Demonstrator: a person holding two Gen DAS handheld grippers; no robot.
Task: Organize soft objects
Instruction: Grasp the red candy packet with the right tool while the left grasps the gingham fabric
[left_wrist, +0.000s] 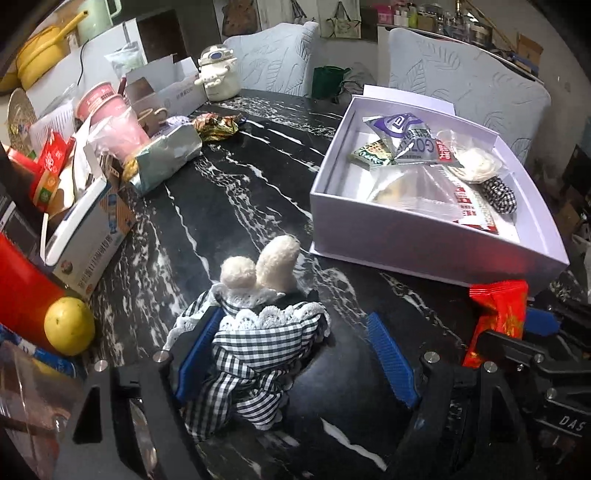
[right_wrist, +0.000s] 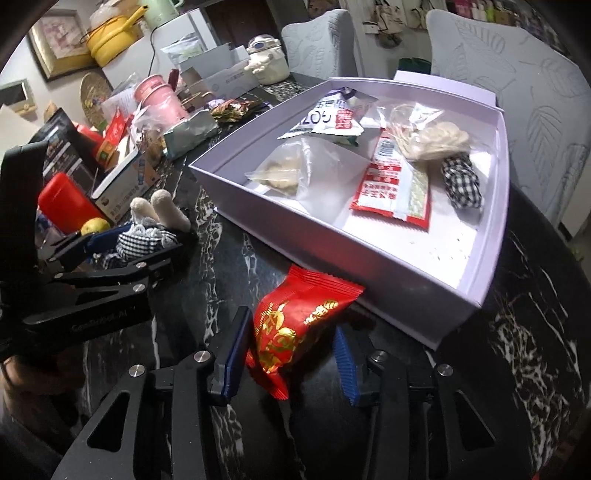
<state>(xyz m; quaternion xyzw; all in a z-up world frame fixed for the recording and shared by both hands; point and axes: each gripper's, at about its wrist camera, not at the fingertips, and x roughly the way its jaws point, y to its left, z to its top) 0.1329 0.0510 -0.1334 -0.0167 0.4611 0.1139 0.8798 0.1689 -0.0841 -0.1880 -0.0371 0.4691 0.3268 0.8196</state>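
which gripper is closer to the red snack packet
Right. The right gripper has the red snack packet between its open jaws; the left gripper sits off to the left, around the checkered plush toy.

One box (right_wrist: 369, 258), two gingham scrunchies (left_wrist: 255, 354) (right_wrist: 461, 181), one red packet (right_wrist: 295, 328), one lemon (left_wrist: 69, 325), two chairs (left_wrist: 275, 59) (left_wrist: 465, 77), two grippers (left_wrist: 295, 354) (right_wrist: 291, 354)

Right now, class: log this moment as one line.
left gripper: open around doll | right gripper: open around red packet | box: partly filled
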